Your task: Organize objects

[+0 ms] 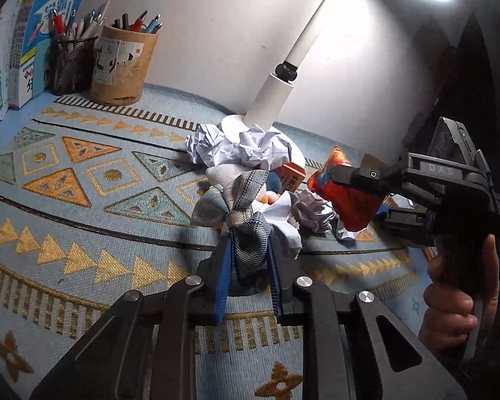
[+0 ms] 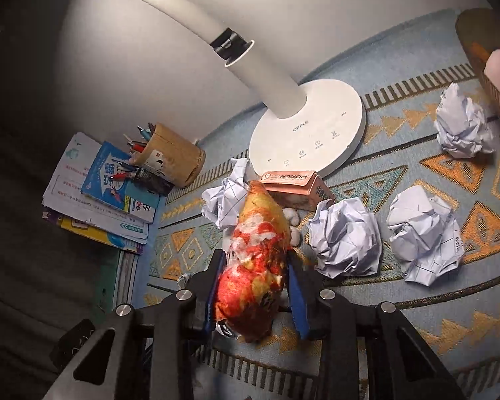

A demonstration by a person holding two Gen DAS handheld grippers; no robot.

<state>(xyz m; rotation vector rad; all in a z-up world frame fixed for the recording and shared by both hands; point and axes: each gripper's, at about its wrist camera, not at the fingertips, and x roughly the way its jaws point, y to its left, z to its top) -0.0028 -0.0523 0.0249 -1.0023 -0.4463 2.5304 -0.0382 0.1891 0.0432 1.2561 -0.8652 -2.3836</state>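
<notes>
- Plush fish [image 2: 255,266], red, orange and white, fuzzy and mottled, sits clamped between the blue pads of my right gripper [image 2: 255,286], above the patterned cloth [image 2: 450,316].
- Plaid bow [image 1: 240,220], blue-grey checked fabric pinched at its middle, is squeezed tight in my left gripper [image 1: 248,266].
- Crumpled paper balls [image 2: 345,236] lie near the lamp base [image 2: 316,126].

Black claw [image 1: 249,260] (silver rivets), blue pads [image 1: 224,276].
</notes>
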